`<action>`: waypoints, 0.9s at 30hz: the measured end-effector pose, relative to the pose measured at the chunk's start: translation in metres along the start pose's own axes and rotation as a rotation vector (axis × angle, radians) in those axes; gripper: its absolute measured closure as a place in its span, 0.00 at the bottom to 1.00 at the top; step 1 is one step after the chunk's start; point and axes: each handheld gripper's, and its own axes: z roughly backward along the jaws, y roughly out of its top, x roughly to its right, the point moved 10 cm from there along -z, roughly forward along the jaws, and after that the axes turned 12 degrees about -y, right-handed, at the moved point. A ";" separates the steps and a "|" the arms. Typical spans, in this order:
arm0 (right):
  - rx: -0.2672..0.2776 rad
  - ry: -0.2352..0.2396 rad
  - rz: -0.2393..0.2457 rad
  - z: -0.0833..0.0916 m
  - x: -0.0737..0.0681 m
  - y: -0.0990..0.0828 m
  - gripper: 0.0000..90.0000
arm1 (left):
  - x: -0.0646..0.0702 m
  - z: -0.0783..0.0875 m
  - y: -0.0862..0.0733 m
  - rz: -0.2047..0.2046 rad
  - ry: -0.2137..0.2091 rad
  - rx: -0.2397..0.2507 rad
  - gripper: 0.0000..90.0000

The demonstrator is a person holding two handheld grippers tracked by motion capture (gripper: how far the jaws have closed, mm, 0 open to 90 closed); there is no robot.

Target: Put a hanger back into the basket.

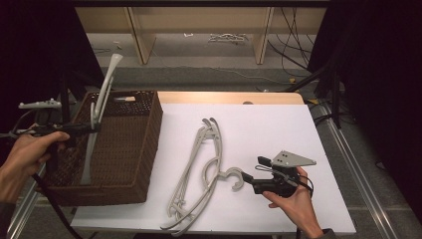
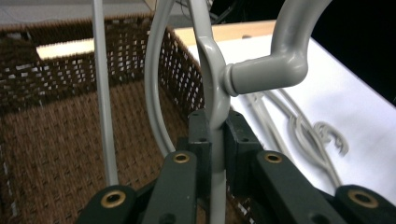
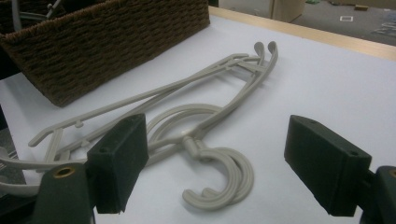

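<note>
Left gripper [image 1: 92,127] clamps hanger [image 1: 102,94] over basket [image 1: 144,149] (seemingly upright).

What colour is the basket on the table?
Dark brown woven wicker basket, clearest in the right gripper view.

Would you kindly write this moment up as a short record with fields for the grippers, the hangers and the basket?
left gripper: shut on a grey plastic hanger, clamped just below its hook
held hanger: upright over the brown woven basket, lower end inside it
right gripper: open, jaws wide, aimed at the hooks of the pile
pile of grey plastic hangers: flat on the white table top, right of the basket
basket: at the table's left edge
</note>
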 end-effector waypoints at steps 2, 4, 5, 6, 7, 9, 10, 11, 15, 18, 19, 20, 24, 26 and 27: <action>0.009 -0.004 0.006 -0.001 0.001 0.000 0.25 | 0.000 -0.001 -0.003 -0.006 -0.004 -0.005 0.92; 0.014 -0.006 0.006 0.000 0.001 0.001 0.25 | -0.001 -0.004 -0.011 -0.014 -0.010 -0.025 0.92; 0.025 -0.002 0.005 -0.001 0.001 0.002 0.25 | -0.001 -0.004 -0.011 -0.014 -0.010 -0.025 0.92; 0.025 0.008 -0.007 0.000 -0.001 0.002 0.25 | -0.003 -0.007 -0.016 -0.012 -0.011 -0.036 0.92; 0.028 -0.008 0.011 0.000 0.001 0.002 0.25 | -0.004 -0.008 -0.019 -0.013 -0.006 -0.049 0.92; 0.030 -0.010 0.013 0.000 0.001 0.002 0.25 | -0.005 -0.008 -0.022 -0.012 -0.005 -0.061 0.92; 0.034 -0.012 0.013 0.000 0.001 0.003 0.25 | -0.005 -0.009 -0.025 -0.011 -0.003 -0.073 0.92; 0.039 -0.011 0.013 0.000 0.001 0.003 0.25 | -0.005 -0.010 -0.027 -0.012 -0.005 -0.079 0.92; 0.019 -0.009 0.003 0.000 0.000 0.000 0.24 | -0.007 -0.013 -0.036 -0.007 -0.008 -0.111 0.92; 0.025 -0.008 0.008 0.000 0.000 0.000 0.24 | -0.010 -0.016 -0.041 -0.004 -0.014 -0.117 0.92; 0.025 -0.008 0.008 0.000 0.000 0.000 0.24 | -0.010 -0.016 -0.041 -0.004 -0.014 -0.117 0.92; 0.030 -0.011 0.013 0.000 0.001 0.000 0.24 | -0.010 -0.016 -0.041 -0.005 -0.010 -0.124 0.92; 0.028 -0.009 0.014 0.000 0.001 0.000 0.25 | -0.011 -0.019 -0.041 -0.033 0.012 -0.178 0.92; 0.016 -0.019 0.017 0.002 0.003 -0.001 0.25 | -0.013 -0.019 -0.043 -0.077 0.031 -0.240 0.92; 0.015 -0.019 0.017 0.001 0.003 -0.001 0.25 | -0.014 -0.021 -0.043 -0.074 0.033 -0.243 0.92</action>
